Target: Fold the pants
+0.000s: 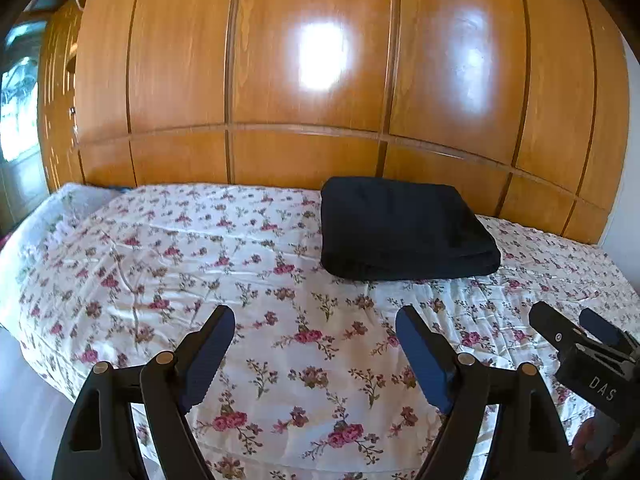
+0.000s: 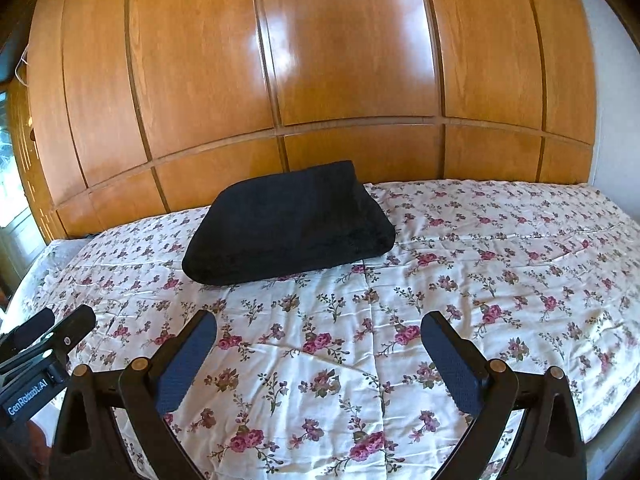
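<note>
Pants lie as a dark folded bundle on the bed, ahead of both pairs of fingers, long axis crosswise; right of the left gripper, left of the right gripper, both spread apart, empty, about equally near

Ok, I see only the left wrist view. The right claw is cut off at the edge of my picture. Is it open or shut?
Observer: Open. The right wrist view shows the right claw with its fingers spread wide above the floral bedspread, holding nothing.
Operator: What lies on the bed to the right of the pants?
Observer: Only bedspread shows there, from the folded black pants across to the white wall.
Operator: Does the left claw have any marking?
Observer: Yes. The left claw has a label on its body that reads GenRobot.AI.
</note>
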`<action>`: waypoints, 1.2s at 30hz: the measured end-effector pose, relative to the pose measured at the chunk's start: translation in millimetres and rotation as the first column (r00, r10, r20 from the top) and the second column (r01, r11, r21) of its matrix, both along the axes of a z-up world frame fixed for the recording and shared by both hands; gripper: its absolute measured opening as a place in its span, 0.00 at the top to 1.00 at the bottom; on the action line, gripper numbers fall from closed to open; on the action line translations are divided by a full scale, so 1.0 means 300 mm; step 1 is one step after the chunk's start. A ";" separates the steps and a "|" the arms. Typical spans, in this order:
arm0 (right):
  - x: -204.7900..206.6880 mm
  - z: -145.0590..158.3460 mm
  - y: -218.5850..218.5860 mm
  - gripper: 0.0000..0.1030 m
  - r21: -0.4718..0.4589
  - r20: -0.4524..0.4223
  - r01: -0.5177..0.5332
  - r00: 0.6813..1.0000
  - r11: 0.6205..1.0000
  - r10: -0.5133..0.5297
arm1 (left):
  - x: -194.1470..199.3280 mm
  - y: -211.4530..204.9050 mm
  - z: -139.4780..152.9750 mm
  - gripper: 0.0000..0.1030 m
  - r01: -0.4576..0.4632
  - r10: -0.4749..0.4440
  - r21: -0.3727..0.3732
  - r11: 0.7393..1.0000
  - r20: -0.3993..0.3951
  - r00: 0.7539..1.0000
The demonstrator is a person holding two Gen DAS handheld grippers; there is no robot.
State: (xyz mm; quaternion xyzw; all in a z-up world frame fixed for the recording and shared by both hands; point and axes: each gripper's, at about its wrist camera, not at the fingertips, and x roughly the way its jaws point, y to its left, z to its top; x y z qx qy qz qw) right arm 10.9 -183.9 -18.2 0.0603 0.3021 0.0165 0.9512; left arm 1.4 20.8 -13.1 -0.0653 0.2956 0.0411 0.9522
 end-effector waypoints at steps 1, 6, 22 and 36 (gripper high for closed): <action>0.000 -0.001 0.002 0.01 -0.001 0.000 -0.001 1.000 1.000 0.001 | 0.002 0.003 -0.004 0.20 -0.004 0.004 -0.009 1.000 -0.008 1.000; 0.002 -0.003 0.005 0.01 0.002 -0.004 -0.002 1.000 1.000 0.002 | 0.004 0.005 -0.018 0.23 -0.016 0.016 -0.001 1.000 -0.024 1.000; 0.008 -0.019 0.005 0.01 0.009 -0.020 -0.008 1.000 1.000 0.008 | 0.011 0.009 -0.027 0.23 -0.007 0.007 0.005 1.000 -0.043 0.999; 0.027 -0.043 0.003 0.01 0.026 -0.046 -0.005 0.999 1.000 0.006 | 0.029 0.011 -0.051 0.23 -0.003 0.003 -0.004 1.000 -0.084 0.996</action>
